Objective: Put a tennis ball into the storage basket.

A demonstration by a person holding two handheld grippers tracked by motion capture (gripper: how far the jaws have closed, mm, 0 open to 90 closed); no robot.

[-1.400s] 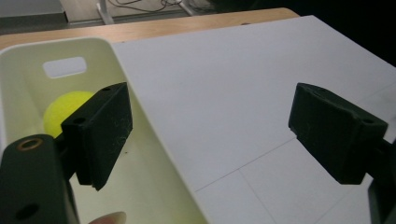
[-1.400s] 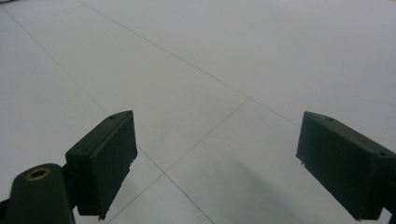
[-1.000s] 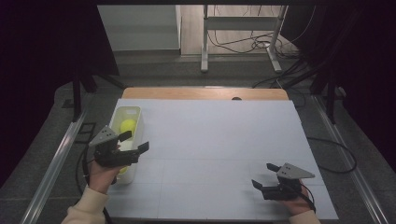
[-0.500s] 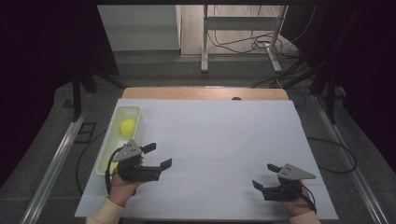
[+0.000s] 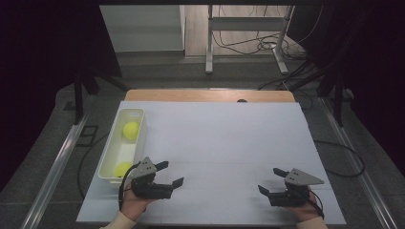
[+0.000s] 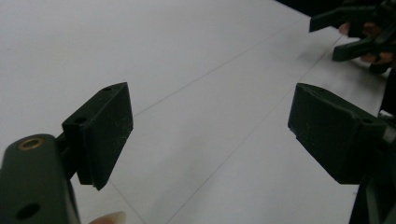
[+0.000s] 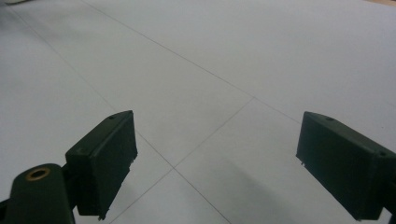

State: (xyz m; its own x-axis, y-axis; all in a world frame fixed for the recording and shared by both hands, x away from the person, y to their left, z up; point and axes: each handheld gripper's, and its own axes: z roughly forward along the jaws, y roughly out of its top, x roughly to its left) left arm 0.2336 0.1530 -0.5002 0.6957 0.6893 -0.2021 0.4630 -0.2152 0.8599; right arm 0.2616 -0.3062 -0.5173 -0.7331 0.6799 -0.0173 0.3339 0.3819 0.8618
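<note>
The left gripper hovers low over the near-left part of the white table surface, held in the person's left hand, its jaws pointing toward the table's middle. Its jaws stand well apart with nothing between them; they have just been closing slightly. In the left gripper view the two black jaws frame bare white surface crossed by thin seam lines, and the other gripper appears far off at the upper right corner.

The right gripper sits near the table's front edge at the right, held in the person's right hand, jaws pointing left toward the table's middle. Its jaws are likewise spread wide and empty. The right gripper view shows the pair of jaws over plain white surface where seam lines cross.

Just beside the left gripper, toward the table's left edge, lies a long white tray, set lengthwise front to back. It holds two yellow-green balls: the far ball rests in the tray's farther half, and the near ball lies at the tray's near end, close to the left gripper but apart from it. The grey three-cornered plate on the left gripper partly overlaps the tray's near corner in the high view.

Beyond the white surface a strip of wooden tabletop shows along the far edge.
</note>
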